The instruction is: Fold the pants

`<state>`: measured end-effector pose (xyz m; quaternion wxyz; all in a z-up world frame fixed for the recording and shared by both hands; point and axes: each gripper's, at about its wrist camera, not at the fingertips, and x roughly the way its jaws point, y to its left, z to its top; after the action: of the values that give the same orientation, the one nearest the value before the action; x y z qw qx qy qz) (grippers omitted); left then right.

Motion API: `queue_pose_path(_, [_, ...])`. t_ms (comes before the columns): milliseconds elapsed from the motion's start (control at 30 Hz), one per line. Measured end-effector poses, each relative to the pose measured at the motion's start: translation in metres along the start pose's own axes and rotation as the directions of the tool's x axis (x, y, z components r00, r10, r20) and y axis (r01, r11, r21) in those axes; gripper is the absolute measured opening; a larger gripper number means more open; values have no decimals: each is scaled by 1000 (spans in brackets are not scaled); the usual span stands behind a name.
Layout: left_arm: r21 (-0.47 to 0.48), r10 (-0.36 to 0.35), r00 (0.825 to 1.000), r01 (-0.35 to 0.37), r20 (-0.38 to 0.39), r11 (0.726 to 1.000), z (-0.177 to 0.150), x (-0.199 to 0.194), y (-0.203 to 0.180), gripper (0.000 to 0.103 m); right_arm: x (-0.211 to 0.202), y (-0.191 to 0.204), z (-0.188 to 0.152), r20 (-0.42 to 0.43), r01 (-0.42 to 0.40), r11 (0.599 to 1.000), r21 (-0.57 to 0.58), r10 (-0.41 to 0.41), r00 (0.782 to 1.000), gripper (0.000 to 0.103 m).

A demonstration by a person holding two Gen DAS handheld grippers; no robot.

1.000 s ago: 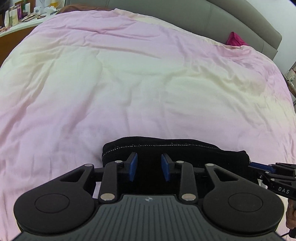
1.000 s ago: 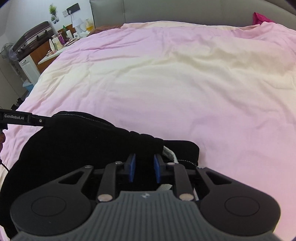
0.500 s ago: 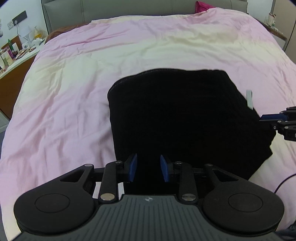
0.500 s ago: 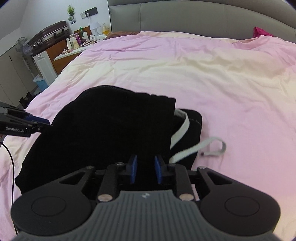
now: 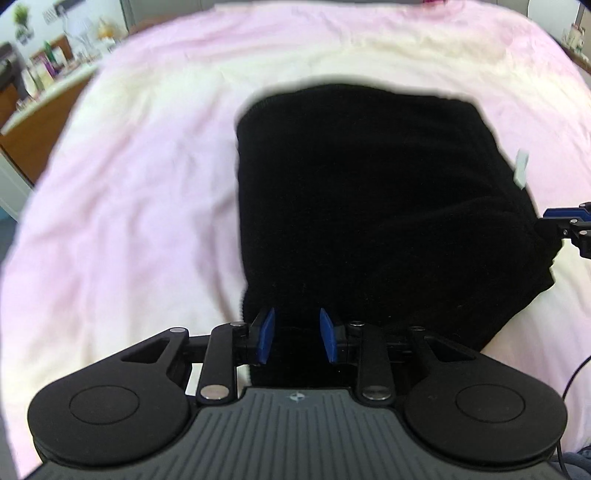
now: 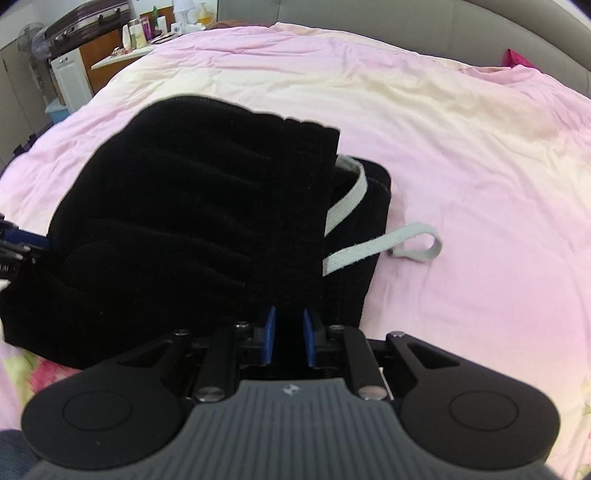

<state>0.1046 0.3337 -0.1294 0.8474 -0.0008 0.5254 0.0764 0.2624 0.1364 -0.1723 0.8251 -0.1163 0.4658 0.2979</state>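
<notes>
The black pants (image 5: 369,206) lie folded on the pink bed cover, and also show in the right wrist view (image 6: 207,206). A grey drawstring (image 6: 384,247) trails out of them to the right. My left gripper (image 5: 296,335) sits at the near left edge of the pants, its blue pads part-way apart with black cloth between them. My right gripper (image 6: 289,339) sits at the near right edge, pads narrowly apart with cloth between them. The right gripper's tip shows at the far right in the left wrist view (image 5: 565,218).
The pink and cream bed cover (image 6: 461,147) spreads all around the pants. A grey headboard (image 6: 406,22) runs along the back. A wooden side table with bottles (image 6: 122,40) stands at the far left. A magenta item (image 6: 517,59) lies at the back right.
Both grippers pulled back towards me and rose, so more of the folded pants shows. The drawstring came into view. The left pads have spread slightly.
</notes>
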Motion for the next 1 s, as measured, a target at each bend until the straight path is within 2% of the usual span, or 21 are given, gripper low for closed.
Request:
queue_pose_path(100, [6, 29, 996, -29, 83, 1000, 5, -50, 3, 39, -35, -5, 11, 51, -25, 1000, 15, 24, 998, 19])
queue_pose_path(133, [7, 41, 993, -42, 107, 999, 7, -65, 3, 40, -49, -5, 15, 69, -32, 999, 16, 31, 997, 25])
queue_pose_path(233, [-3, 96, 974, -98, 205, 995, 14, -123, -2, 47, -99, -5, 27, 141, -51, 999, 1, 51, 989, 36])
queue_pose_path(333, [-17, 155, 944, -157, 292, 987, 14, -177, -14, 56, -154, 0, 35, 224, -37, 999, -25, 41, 974, 53])
queue_pose_path(433, [-23, 198, 909, -204, 368, 979, 9, -221, -28, 66, -207, 6, 35, 312, -35, 998, -46, 48, 949, 67])
queue_pose_path(500, [-27, 220, 883, -229, 414, 973, 1, -244, -44, 71, -242, 10, 29, 376, -30, 998, -56, 49, 925, 70])
queue_pose_path(567, [-41, 233, 863, -240, 447, 970, -7, -260, -58, 74, -271, 16, 21, 425, -29, 997, -70, 56, 903, 75])
queue_pose_path(700, [-76, 230, 836, -222, 498, 972, -25, -284, -76, 75, -325, 30, -8, 506, -32, 997, -68, 62, 860, 82])
queue_pose_path(833, [-100, 246, 805, -229, 540, 968, -50, -300, -94, 85, -360, 36, -49, 568, -29, 998, -51, 53, 821, 88])
queue_pose_path(1000, [-141, 254, 784, -212, 566, 967, -76, -306, -110, 90, -384, 48, -102, 635, 41, 998, -36, -9, 773, 97])
